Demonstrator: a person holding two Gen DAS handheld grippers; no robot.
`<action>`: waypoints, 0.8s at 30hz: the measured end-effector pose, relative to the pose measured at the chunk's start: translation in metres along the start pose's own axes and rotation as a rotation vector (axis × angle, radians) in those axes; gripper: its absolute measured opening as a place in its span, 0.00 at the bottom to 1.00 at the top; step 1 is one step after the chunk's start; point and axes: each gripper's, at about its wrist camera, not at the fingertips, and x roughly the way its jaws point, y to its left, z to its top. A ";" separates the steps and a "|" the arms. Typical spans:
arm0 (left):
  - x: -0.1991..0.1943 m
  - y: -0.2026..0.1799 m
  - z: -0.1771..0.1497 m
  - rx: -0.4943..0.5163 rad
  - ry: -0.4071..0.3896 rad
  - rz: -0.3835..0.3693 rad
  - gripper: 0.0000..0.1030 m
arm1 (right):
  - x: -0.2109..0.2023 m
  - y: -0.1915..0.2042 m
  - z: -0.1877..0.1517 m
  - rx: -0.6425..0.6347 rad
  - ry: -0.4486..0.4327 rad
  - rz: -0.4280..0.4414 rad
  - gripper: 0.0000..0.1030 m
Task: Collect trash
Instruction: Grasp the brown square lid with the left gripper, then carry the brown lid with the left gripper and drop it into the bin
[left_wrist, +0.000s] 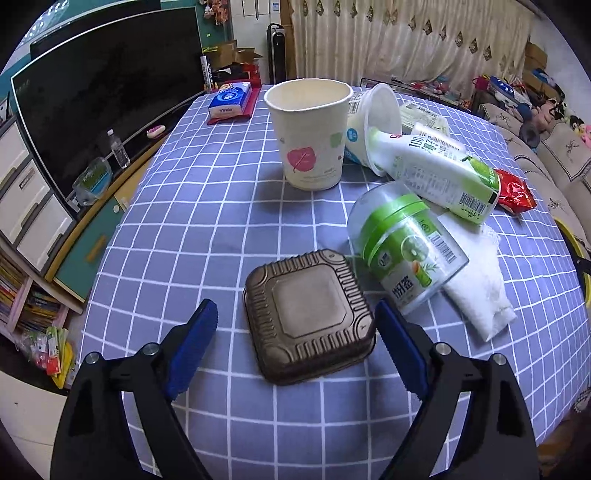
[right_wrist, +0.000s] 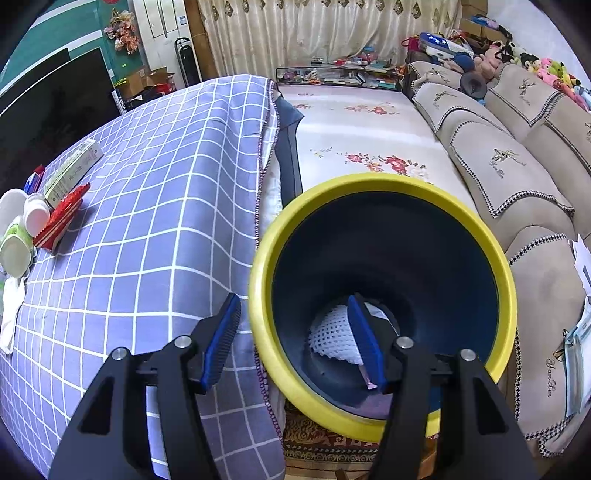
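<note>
A brown ribbed plastic tray (left_wrist: 308, 317) lies upside down on the blue checked tablecloth (left_wrist: 192, 229). My left gripper (left_wrist: 295, 308) is open and straddles it, the right pad close against its edge, the left pad well apart. Beyond stand a paper cup (left_wrist: 308, 136), a clear green-lidded jar (left_wrist: 406, 251) on its side, a white bottle (left_wrist: 436, 170), a tipped white tub (left_wrist: 373, 114), a red wrapper (left_wrist: 515, 192) and a white napkin (left_wrist: 480, 291). My right gripper (right_wrist: 291, 299) is open over the yellow-rimmed blue bin (right_wrist: 369, 182), one finger outside the rim, one inside. White foam netting (right_wrist: 332, 336) lies in the bin.
A tissue pack (left_wrist: 229, 98) rests at the table's far left corner, with a large TV (left_wrist: 103, 110) beyond that edge. The bin stands beside the table's right edge, next to a flowered mat (right_wrist: 369, 122) and sofa cushions (right_wrist: 517, 166).
</note>
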 end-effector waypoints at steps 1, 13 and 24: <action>0.001 -0.002 0.000 0.006 -0.001 0.006 0.84 | 0.000 0.000 0.000 -0.002 0.000 0.001 0.56; -0.029 0.011 -0.001 0.033 -0.058 -0.005 0.61 | -0.002 -0.003 -0.004 0.003 0.001 0.000 0.56; -0.076 -0.071 0.015 0.249 -0.135 -0.183 0.62 | -0.047 -0.021 -0.007 0.026 -0.097 -0.026 0.56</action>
